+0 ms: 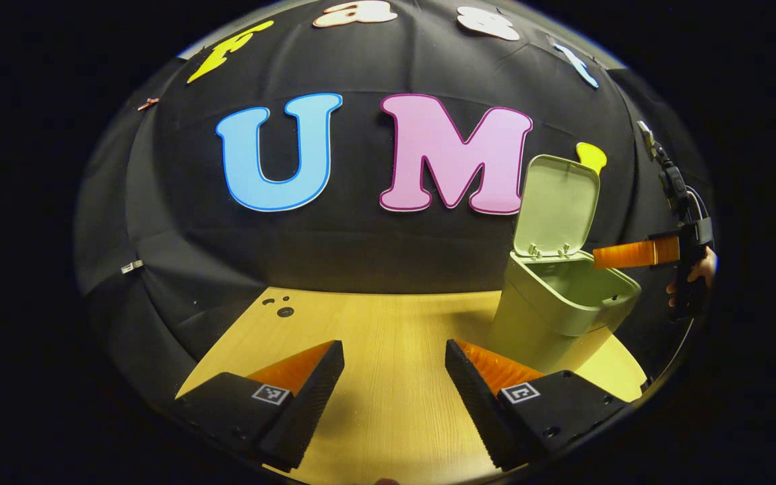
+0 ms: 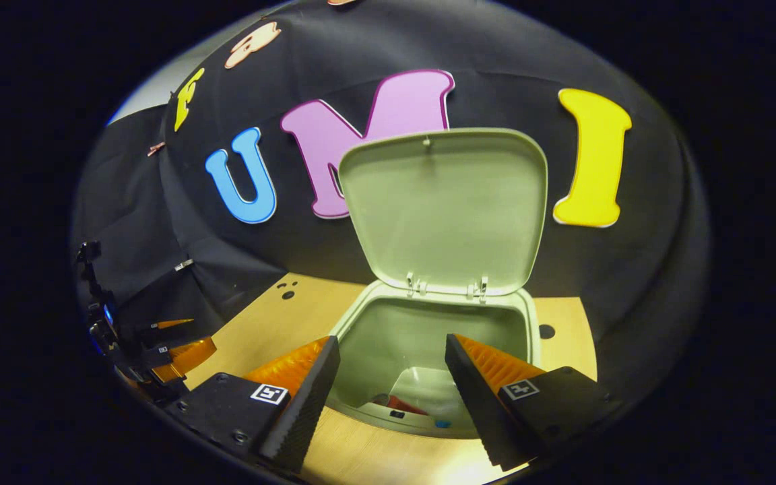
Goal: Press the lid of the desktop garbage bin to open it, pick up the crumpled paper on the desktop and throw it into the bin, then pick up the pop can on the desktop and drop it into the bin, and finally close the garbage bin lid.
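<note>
The pale green garbage bin [image 1: 563, 306] stands on the wooden table at the right of the left gripper view, its lid [image 1: 556, 205] swung up. My left gripper [image 1: 393, 350] hovers open over bare tabletop, left of the bin, holding nothing. My right gripper [image 2: 391, 343] is open just above the bin's mouth [image 2: 361, 316], with the raised lid [image 2: 445, 209] behind it. Down inside the bin lies something red [image 2: 405, 404] beside a bit of blue; I cannot tell what it is. From the left gripper view, the right gripper [image 1: 603, 256] reaches over the bin's rim, held by a hand [image 1: 701, 269].
The wooden table [image 1: 388, 323] has small dark holes [image 1: 285, 311] near its back left corner, and another hole [image 2: 546, 331] right of the bin. Black cloth wall closes the back and sides. The left gripper [image 2: 179, 347] appears low at the far left of the right gripper view.
</note>
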{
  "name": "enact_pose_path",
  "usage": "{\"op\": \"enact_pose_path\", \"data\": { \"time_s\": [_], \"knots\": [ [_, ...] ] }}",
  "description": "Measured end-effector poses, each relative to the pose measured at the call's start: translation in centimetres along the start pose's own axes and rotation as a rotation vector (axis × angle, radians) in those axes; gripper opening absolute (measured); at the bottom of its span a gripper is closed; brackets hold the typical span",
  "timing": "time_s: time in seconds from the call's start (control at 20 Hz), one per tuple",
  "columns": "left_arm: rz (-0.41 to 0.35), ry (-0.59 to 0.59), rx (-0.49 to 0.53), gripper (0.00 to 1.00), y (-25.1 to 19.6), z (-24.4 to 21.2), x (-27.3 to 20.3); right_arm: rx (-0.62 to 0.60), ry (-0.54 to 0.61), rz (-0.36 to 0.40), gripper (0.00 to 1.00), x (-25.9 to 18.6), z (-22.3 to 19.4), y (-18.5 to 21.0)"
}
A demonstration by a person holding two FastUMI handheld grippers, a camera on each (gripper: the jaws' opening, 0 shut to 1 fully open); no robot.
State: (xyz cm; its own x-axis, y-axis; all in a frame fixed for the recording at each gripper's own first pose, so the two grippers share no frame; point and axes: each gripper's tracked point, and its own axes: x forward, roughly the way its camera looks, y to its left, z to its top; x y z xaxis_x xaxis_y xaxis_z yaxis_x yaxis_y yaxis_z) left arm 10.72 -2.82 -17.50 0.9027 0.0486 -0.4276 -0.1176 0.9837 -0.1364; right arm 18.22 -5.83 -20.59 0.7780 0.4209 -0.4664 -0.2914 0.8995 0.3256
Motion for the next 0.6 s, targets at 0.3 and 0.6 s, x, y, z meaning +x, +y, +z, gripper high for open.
{"op": "enact_pose_path", "data": {
  "time_s": [0.3,0.6],
  "knots": [
    [-0.033,-0.022,0.011,0.98,0.0,0.1,-1.6,-0.113,-0.173,-0.054,0.98,-2.7,5.7,1.1],
    [-0.051,-0.048,0.015,0.98,0.1,0.6,-3.5,-0.145,-0.294,-0.109,0.98,-4.6,10.6,1.8]
  ]
}}
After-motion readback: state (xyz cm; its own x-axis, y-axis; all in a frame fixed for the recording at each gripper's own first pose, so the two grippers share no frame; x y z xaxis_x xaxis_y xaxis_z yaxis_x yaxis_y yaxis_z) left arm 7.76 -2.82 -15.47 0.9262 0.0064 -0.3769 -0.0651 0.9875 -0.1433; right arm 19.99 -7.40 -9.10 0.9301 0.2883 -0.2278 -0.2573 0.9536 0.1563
